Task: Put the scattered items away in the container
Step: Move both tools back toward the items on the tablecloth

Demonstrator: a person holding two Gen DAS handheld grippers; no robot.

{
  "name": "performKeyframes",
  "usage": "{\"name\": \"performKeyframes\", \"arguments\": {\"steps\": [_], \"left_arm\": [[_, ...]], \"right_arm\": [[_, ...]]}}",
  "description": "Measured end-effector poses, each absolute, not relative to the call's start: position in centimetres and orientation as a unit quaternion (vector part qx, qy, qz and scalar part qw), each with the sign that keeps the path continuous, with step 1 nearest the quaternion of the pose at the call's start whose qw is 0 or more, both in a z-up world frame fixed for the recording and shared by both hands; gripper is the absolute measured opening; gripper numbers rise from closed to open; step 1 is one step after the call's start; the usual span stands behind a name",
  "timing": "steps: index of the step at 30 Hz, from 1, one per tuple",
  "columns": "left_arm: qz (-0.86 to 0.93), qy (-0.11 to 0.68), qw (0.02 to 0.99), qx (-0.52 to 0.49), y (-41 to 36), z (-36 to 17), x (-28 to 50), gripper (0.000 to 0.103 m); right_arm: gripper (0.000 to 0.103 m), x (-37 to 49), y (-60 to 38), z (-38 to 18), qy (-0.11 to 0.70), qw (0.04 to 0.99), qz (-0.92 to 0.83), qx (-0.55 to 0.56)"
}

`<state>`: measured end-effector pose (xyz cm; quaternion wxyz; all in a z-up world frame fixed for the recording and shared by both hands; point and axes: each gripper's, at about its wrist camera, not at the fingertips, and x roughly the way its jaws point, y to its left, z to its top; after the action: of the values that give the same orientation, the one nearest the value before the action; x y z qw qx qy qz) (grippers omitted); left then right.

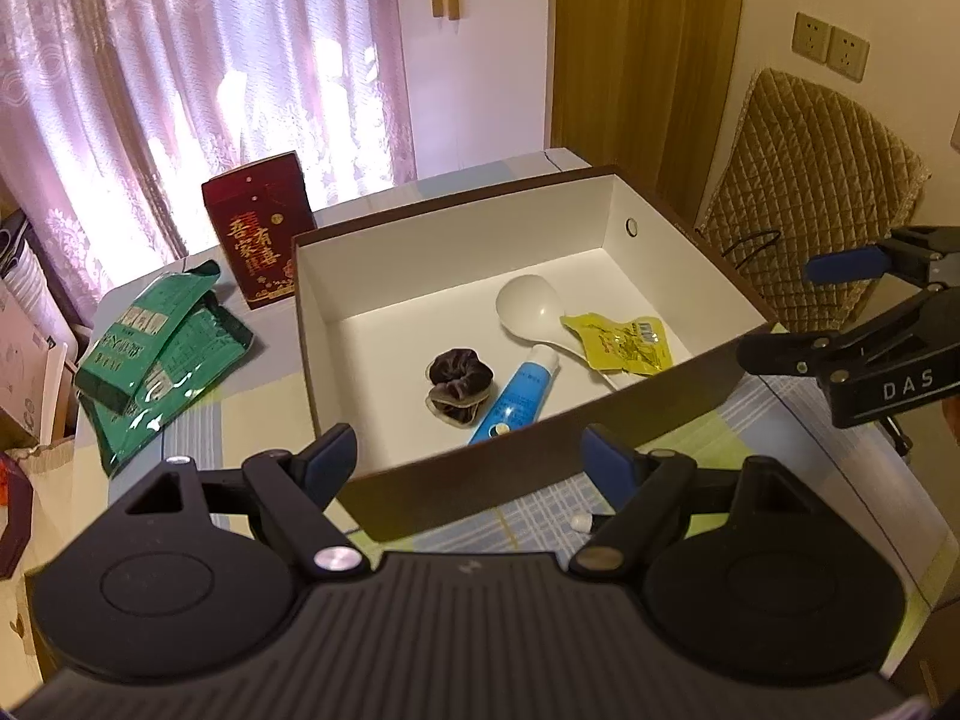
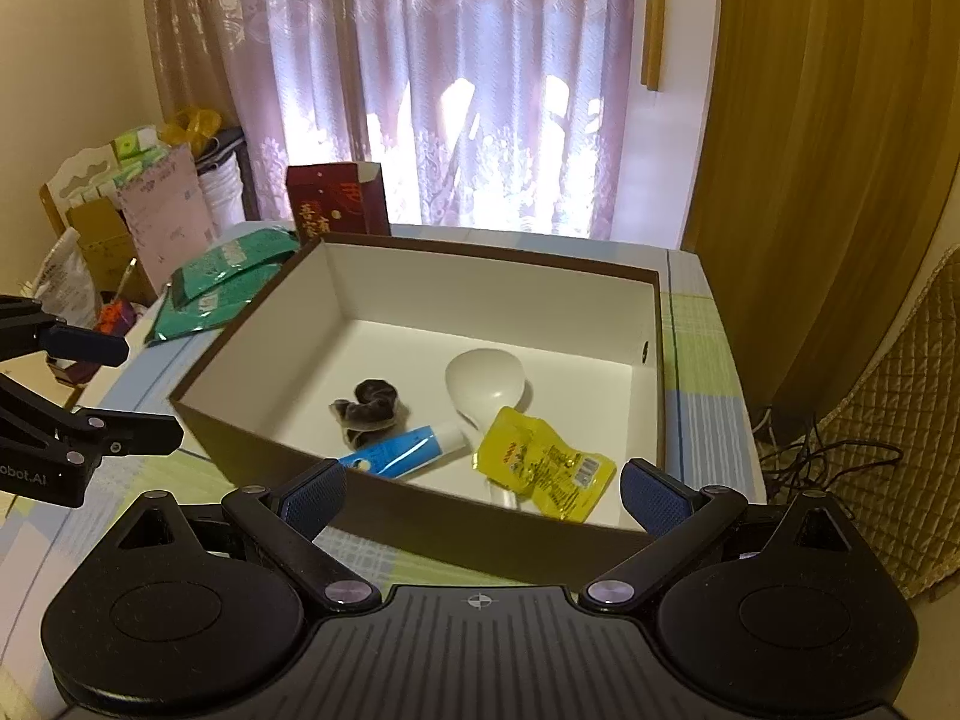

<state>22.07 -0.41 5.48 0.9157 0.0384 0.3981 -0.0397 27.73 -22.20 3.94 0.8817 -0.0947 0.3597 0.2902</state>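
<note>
Both tools hang spread and empty at the near wall of the cardboard box (image 2: 252, 354): left tool (image 1: 471, 459), right tool (image 2: 483, 495). Ahead inside lie a velvety scrunchie (image 2: 372, 402), smooth tube (image 2: 402, 450), glossy white spoon (image 2: 486, 384) and crinkly yellow sachet (image 2: 546, 468). Green foil packets (image 1: 156, 348), probably next, lie outside on the worktop.

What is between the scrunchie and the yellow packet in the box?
The blue tube and the white spoon lie between the scrunchie and packet; both views show it.

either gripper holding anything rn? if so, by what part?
Nothing held. Left gripper and right gripper both have jaws wide open and empty, hovering at the near wall of the box.
</note>
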Motion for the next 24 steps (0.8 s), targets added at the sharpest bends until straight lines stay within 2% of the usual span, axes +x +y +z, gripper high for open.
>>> {"name": "performKeyframes", "arguments": {"steps": [16, 24], "left_arm": [[-0.059, 0.355, 0.932, 0.038, 1.0, 4.6, 14.1, 0.079], [-0.067, 0.373, 0.925, 0.034, 1.8, 2.9, 11.8, 0.079]], "right_arm": [[0.103, 22.9, -23.6, 4.4, 0.342, 0.884, 0.309, -0.078], [0.103, 21.6, -24.6, 3.1, 0.352, 0.880, 0.312, -0.071]]}}
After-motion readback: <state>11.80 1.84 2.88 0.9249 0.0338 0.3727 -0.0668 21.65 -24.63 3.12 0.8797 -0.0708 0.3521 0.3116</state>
